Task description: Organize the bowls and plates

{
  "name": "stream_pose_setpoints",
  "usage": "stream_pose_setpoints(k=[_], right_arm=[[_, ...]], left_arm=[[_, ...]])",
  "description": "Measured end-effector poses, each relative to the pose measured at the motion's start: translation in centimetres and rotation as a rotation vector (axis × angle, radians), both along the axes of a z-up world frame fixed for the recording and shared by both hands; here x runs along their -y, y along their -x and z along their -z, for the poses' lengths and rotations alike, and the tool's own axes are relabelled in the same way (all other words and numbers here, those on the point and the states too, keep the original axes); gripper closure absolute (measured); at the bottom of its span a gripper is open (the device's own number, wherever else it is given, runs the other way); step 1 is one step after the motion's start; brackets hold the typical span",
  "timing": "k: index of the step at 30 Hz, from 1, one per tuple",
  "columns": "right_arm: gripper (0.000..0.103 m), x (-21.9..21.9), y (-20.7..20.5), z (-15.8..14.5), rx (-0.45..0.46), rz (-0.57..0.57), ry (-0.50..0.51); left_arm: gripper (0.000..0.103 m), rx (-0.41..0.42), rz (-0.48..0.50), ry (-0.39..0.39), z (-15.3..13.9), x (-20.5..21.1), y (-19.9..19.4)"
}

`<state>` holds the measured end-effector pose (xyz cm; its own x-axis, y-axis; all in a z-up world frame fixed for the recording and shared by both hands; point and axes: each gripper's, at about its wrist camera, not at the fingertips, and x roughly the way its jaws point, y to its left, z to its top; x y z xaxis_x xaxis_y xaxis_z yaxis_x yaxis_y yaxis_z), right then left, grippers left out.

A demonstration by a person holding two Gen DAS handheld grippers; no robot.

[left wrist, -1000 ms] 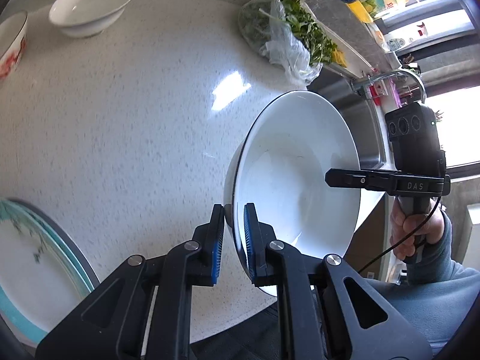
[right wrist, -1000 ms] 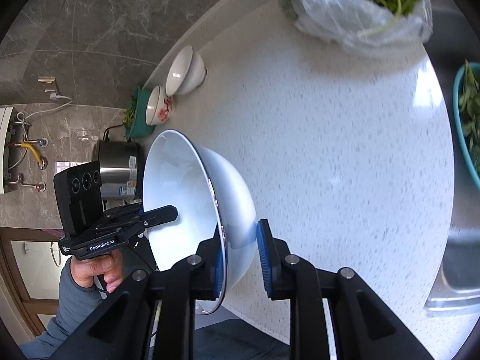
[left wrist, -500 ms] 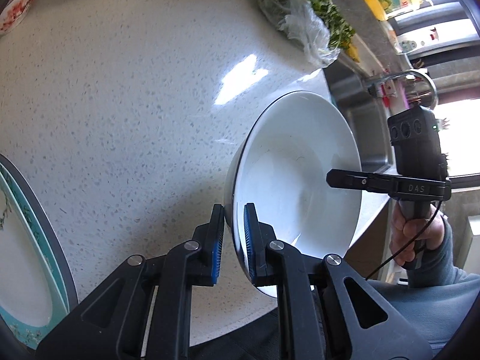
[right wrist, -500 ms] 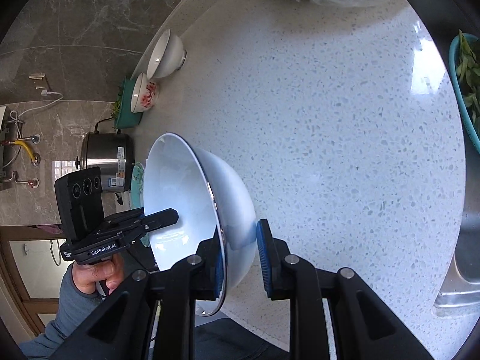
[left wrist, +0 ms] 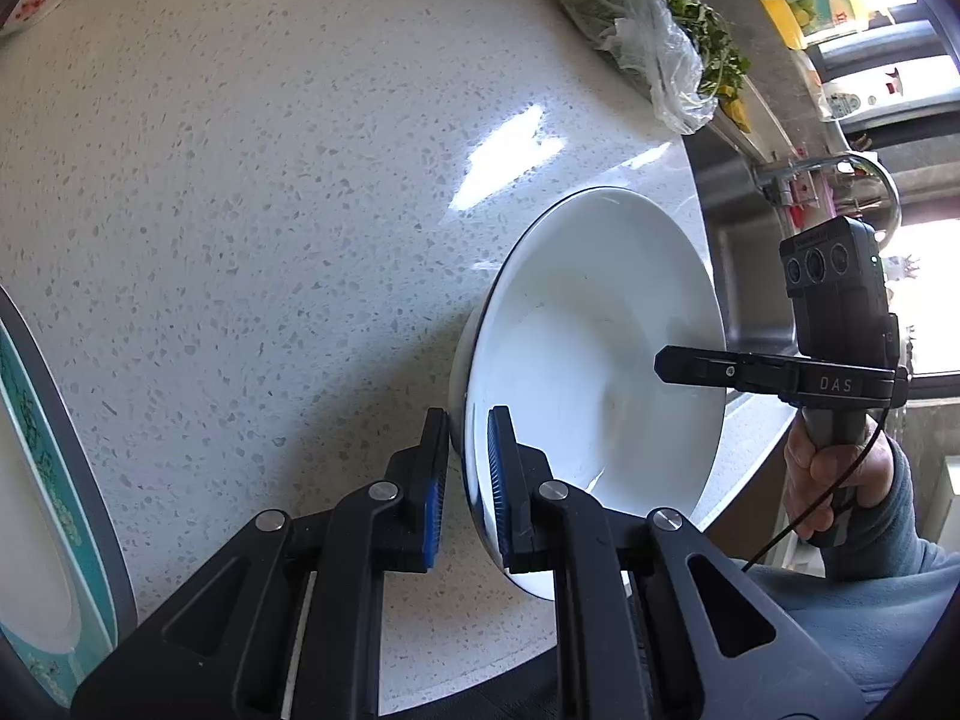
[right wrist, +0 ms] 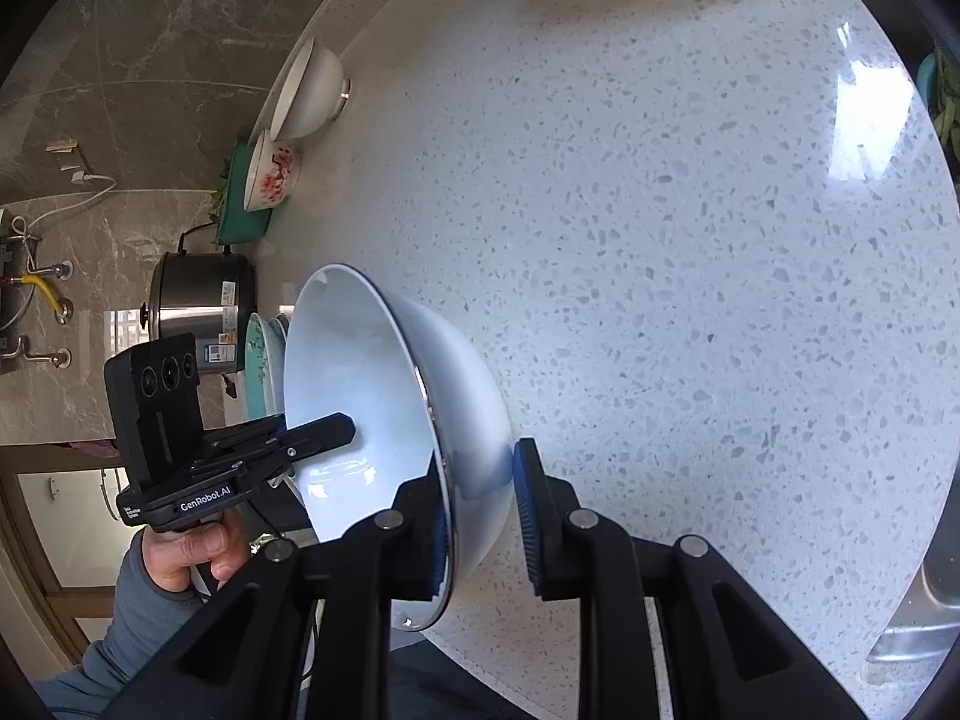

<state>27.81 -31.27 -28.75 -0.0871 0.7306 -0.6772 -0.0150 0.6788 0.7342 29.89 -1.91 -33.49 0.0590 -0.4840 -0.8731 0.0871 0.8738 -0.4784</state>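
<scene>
A large white bowl [left wrist: 594,354] is held between both grippers, above the speckled counter near its front edge. My left gripper [left wrist: 468,480] is shut on its near rim. My right gripper [right wrist: 480,510] is shut on the opposite rim, and the bowl also shows in the right wrist view [right wrist: 372,396]. A teal-rimmed plate [left wrist: 42,480] lies at the far left of the left wrist view. A white bowl [right wrist: 309,93] and a red-patterned bowl [right wrist: 273,171] stand by the back wall.
A bag of greens [left wrist: 648,30] lies near the sink [left wrist: 726,222] and faucet [left wrist: 834,174]. A steel rice cooker [right wrist: 201,312] stands beside teal plates [right wrist: 261,360]. A teal basket of greens [right wrist: 939,96] sits at the right edge.
Both grippers have carried the white bowl back towards the front of the counter and down; the far bowls and the greens bag have slid towards the top of both views.
</scene>
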Motion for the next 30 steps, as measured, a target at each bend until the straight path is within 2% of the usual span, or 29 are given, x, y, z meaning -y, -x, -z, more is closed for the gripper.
stream_pose_setpoints(k=[10, 14, 15, 16, 17, 18, 19, 21, 22, 23, 25, 26, 28, 30], right_arm=[[0.08, 0.1, -0.6, -0.1, 0.014, -0.018, -0.004], [0.076, 0.7, -0.8, 0.1, 0.008, -0.012, -0.031], [0.067, 0.9, -0.8, 0.0, 0.012, -0.011, -0.041], [0.06, 1.1, -0.8, -0.4, 0.02, -0.006, -0.051], [0.042, 1.5, -0.8, -0.7, 0.031, 0.001, -0.057], [0.032, 2.0, -0.8, -1.2, 0.048, 0.01, -0.059], [0.029, 2.3, -0.8, -1.6, 0.058, 0.013, -0.061], [0.021, 3.3, -1.1, -2.8, 0.085, 0.02, -0.075], [0.017, 3.9, -1.3, -3.4, 0.102, 0.03, -0.081], [0.016, 4.6, -1.8, -4.1, 0.119, 0.051, -0.081], [0.015, 5.5, -3.0, -5.7, 0.155, 0.094, -0.098], [0.015, 5.7, -3.9, -6.8, 0.185, 0.116, -0.11], [0.014, 5.1, -5.6, -9.3, 0.254, 0.135, -0.126], [0.014, 3.6, -7.1, -11.6, 0.313, 0.127, -0.138]], left_arm=[[0.092, 0.027, -0.003, -0.014, -0.2, 0.3, -0.3], [0.085, 0.043, -0.017, -0.019, -0.5, 0.5, 0.1], [0.081, 0.064, -0.026, -0.021, -1.1, 0.5, 0.4], [0.065, 0.079, -0.037, -0.021, -1.6, 0.3, 0.7], [0.034, 0.1, -0.052, -0.023, -2.3, 0.2, 1.0], [0.022, 0.134, -0.078, -0.034, -3.5, -0.1, 1.4], [0.013, 0.161, -0.1, -0.035, -4.5, -0.3, 1.7], [0.011, 0.194, -0.143, 0.014, -6.6, -1.1, 2.2], [0.005, 0.201, -0.168, 0.04, -7.5, -1.7, 2.3], [0.0, 0.208, -0.193, 0.058, -8.4, -2.3, 2.3], [0.0, 0.247, -0.22, 0.105, -11.0, -3.9, 1.7], [0.0, 0.285, -0.228, 0.107, -12.4, -4.7, 1.2], [0.0, 0.413, -0.242, 0.077, -15.5, -6.6, -0.3], [0.0, 0.486, -0.255, 0.044, -17.5, -8.6, -2.3]])
